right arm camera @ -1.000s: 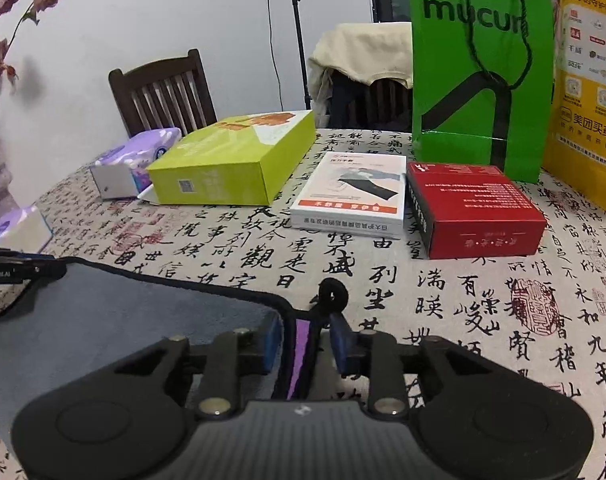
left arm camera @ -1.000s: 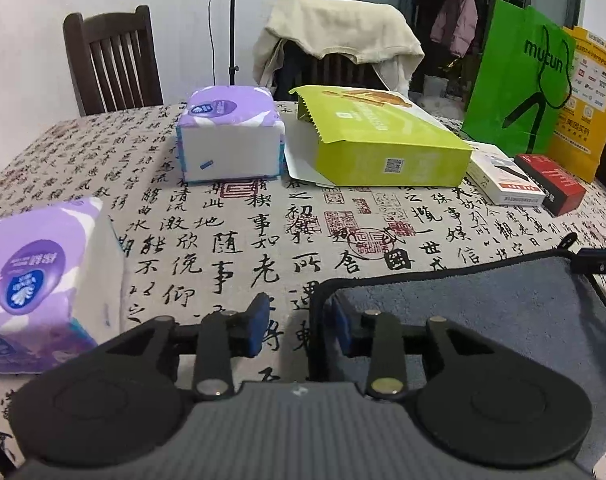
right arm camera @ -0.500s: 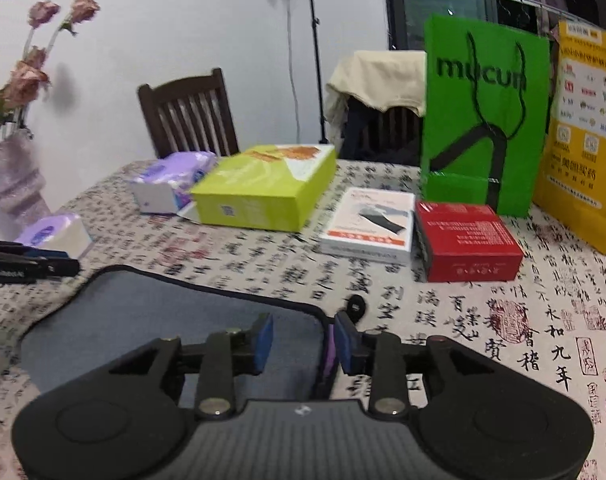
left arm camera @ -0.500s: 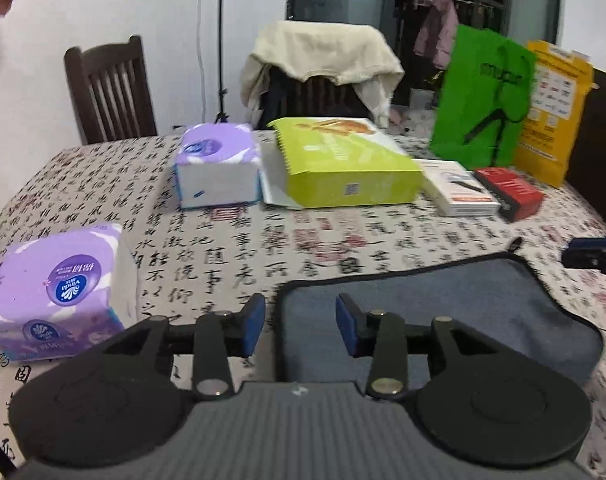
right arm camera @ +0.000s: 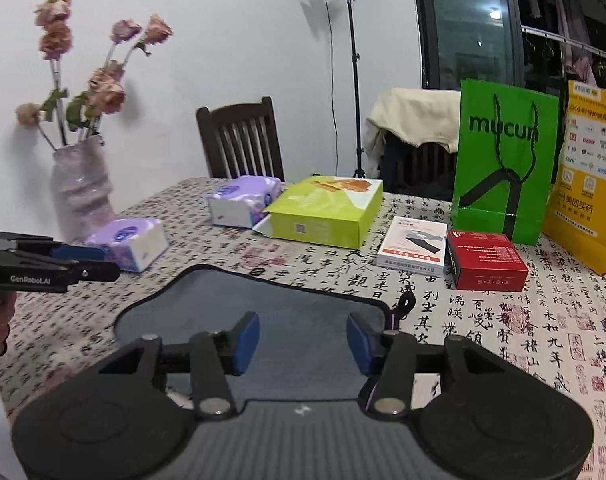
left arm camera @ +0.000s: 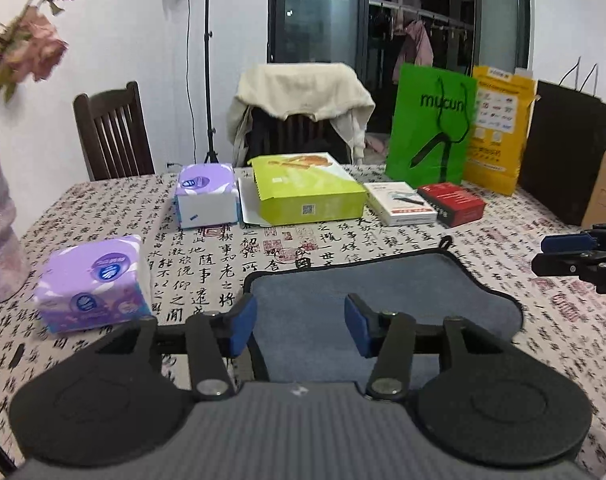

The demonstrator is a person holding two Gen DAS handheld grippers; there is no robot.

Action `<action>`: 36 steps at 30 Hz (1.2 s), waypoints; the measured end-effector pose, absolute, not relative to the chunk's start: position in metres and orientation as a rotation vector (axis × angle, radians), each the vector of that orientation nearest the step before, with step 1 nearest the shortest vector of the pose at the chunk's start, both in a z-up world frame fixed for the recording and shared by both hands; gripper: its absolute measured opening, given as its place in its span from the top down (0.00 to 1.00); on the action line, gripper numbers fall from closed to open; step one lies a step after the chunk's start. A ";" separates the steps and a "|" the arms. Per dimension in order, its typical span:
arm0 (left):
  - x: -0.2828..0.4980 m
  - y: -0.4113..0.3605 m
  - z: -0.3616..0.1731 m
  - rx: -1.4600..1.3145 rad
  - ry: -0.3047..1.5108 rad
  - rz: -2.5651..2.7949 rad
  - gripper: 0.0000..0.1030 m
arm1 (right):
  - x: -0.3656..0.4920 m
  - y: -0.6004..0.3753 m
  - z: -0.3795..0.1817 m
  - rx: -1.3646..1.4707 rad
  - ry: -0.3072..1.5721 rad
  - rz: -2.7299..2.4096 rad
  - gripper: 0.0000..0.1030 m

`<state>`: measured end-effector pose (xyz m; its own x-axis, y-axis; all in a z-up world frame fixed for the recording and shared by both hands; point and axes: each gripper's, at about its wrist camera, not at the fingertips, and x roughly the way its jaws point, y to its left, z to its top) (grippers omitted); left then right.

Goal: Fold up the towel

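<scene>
Towel (left arm camera: 387, 292), blue-grey with dark piping, lies folded flat on the table (left arm camera: 207, 256), which wears a cloth printed with black calligraphy. A small hanging loop sticks out at the towel's far corner in both views.

In the left wrist view, the left gripper (left arm camera: 299, 326) hangs just above the towel's near edge with its blue-padded fingers spread wide and nothing between them. The right gripper (left arm camera: 559, 254) shows at the right edge of that view, raised above the table beside the towel.

In the right wrist view, the right gripper (right arm camera: 303, 338) is likewise spread apart over the towel (right arm camera: 287, 312), pinching nothing. The left gripper (right arm camera: 83, 262) juts in from the left edge, clear of the cloth.

Beyond the towel stand two purple tissue packs (left arm camera: 93, 284) (left arm camera: 206, 194), a lime-green box (left arm camera: 307, 192), a white box (left arm camera: 399, 202) and a red box (left arm camera: 453, 204). A green paper bag (left arm camera: 431, 128) and a yellow bag (left arm camera: 499, 128) stand upright at the far right. A vase (right arm camera: 81, 188) of dried roses sits at the left end.
</scene>
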<state>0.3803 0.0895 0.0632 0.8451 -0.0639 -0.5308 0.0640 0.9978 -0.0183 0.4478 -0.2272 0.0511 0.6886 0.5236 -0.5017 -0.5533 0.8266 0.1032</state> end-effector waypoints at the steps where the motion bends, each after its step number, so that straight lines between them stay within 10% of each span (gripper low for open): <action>1: 0.371 0.089 0.065 -0.004 0.551 -0.069 0.47 | 0.440 -0.230 0.053 -0.057 0.536 0.605 0.52; 20: 0.213 0.053 0.068 0.073 0.390 -0.057 0.07 | 0.282 -0.264 0.061 -0.085 0.419 0.587 0.25; 36: 0.113 0.043 0.044 0.069 0.275 0.016 0.00 | 0.186 -0.274 0.035 -0.095 0.322 0.567 0.18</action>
